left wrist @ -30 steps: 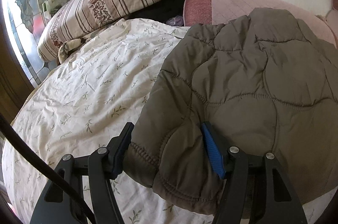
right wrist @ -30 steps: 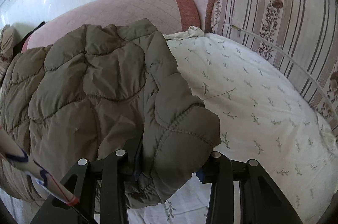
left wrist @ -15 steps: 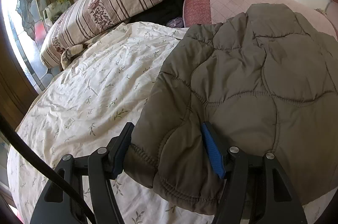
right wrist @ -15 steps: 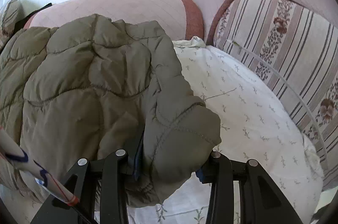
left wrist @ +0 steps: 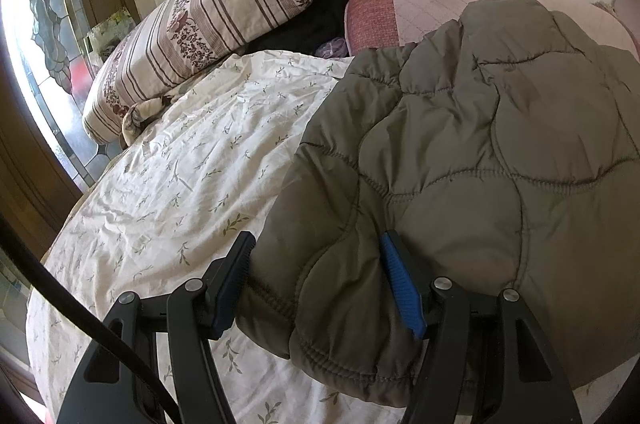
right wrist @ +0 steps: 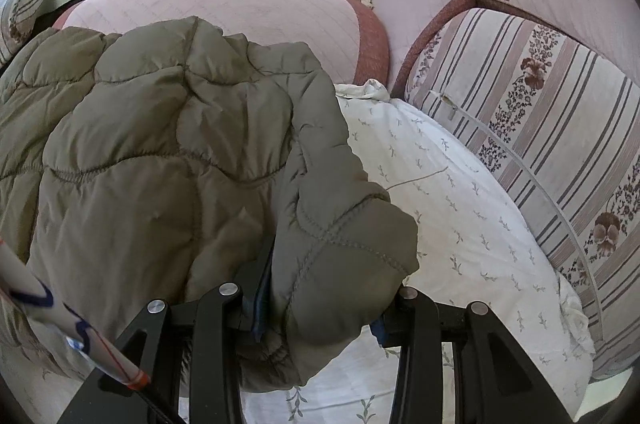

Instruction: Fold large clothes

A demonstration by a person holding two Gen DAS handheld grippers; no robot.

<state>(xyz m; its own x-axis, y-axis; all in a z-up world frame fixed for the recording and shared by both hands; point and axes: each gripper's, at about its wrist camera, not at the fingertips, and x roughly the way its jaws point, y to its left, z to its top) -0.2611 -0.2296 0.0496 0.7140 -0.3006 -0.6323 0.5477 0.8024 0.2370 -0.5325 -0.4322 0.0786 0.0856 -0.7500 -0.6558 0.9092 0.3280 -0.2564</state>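
An olive quilted jacket (left wrist: 480,152) lies spread on a white flowered bedsheet (left wrist: 180,164). My left gripper (left wrist: 316,264) is shut on the jacket's near left corner, with padded fabric bulging between its blue pads (left wrist: 400,288). In the right wrist view the same jacket (right wrist: 160,144) fills the left half. My right gripper (right wrist: 320,300) is shut on a thick bunched fold at the jacket's near right corner, and its pads are mostly buried in fabric. Both held corners sit slightly above the bedsheet (right wrist: 460,204).
A striped floral bolster (left wrist: 192,36) lies at the far left beside a stained-glass window (left wrist: 44,24). A pink cushion (left wrist: 420,8) runs along the white wall. Another striped cushion (right wrist: 540,128) borders the bed's right side. A dark garment (left wrist: 312,20) lies behind the sheet.
Both grippers keep their hold on the jacket. Each view has rolled a little, so the wall and cushions have shifted in frame; the jacket corners stay clamped the same way.
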